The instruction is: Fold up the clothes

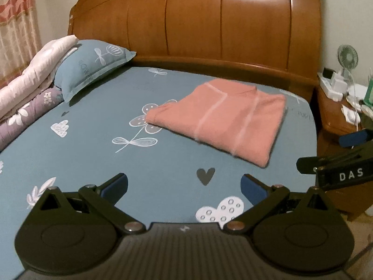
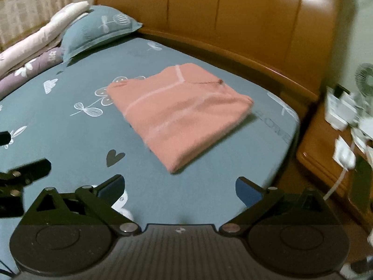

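Far left of the garment: rolled quilts and a blue-grey pillow stacked vs the wooden headboard, well apart from it. Further right, pink garment lying flat on the bed sheet, already folded into a compact rectangle w/ pale stripes across the top, edges fairly square, no sleeve or hem sticking out as far as visible; sits toward the headboard-side right corner of the bed, near the mattress edge. Task judged basically done for this piece — no other clothes in view on the sheet, so what's left is prob. nothing, or maybe a final tidy/press; can't tell if more items wait off-frame. Nearer than the garment, left gripper hanging above the sheet, tilted down, jaws wide apart, nothing btwn them, clear of the cloth. Right of that, right gripper also angled down over the sheet just short of the garment's near corner, jaws spread fully, empty, not touching fabric. Right of the garment, past the bed edge: bedside table w/ small fan and clutter.
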